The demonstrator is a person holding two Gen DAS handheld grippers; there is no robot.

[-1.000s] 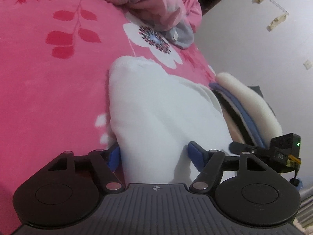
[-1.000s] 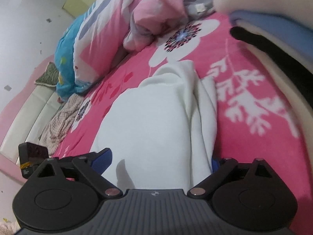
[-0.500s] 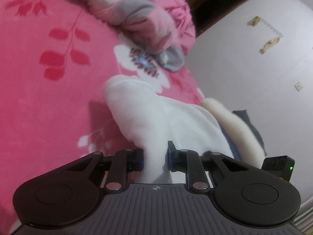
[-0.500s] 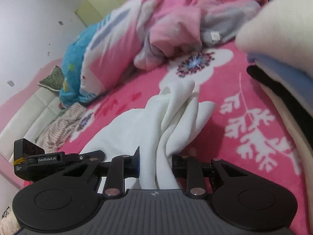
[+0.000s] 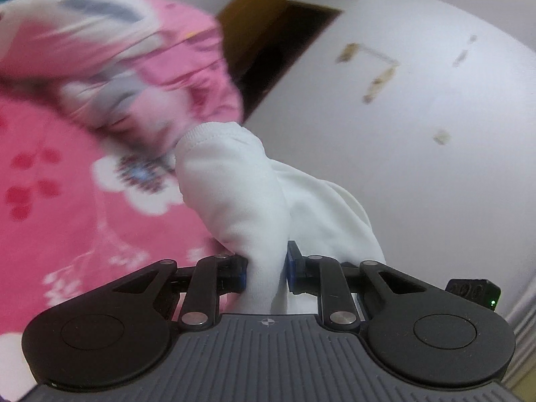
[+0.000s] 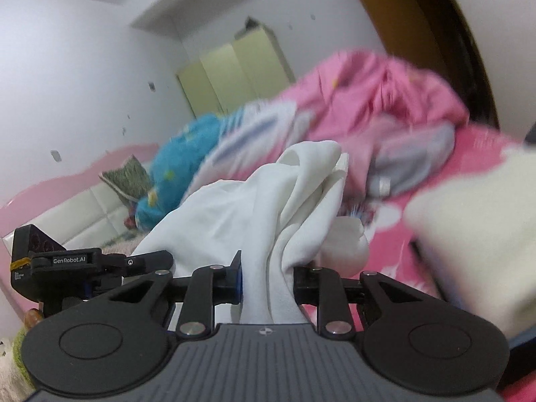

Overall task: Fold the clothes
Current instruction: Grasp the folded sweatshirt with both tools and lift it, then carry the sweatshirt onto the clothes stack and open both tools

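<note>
pink bed [image 5: 50, 201]; white garment [image 5: 234, 194] between tongs [image 5: 266, 269]

Both the left gripper [image 5: 266, 269] and the right gripper [image 6: 267, 276], aimed toward twelve o'clock and slightly downward, have their jaws clamped tight on bunched soft white knit fabric [image 5: 234, 194].

Bed: a pink blanket [image 5: 50, 221] with red leaves and a big white flower [image 5: 140, 181] covers it.
Far end of the bed: a pink and grey quilt [image 6: 385, 107] lies in a bunched heap.
Beside the quilt: a blue pillow [image 6: 187, 147] lies on the bed.
Head of the bed: a white padded board [image 6: 83, 207] with a pink edge.
Near side: a cream folded cloth [image 6: 475, 221] lies on the blanket.
</note>
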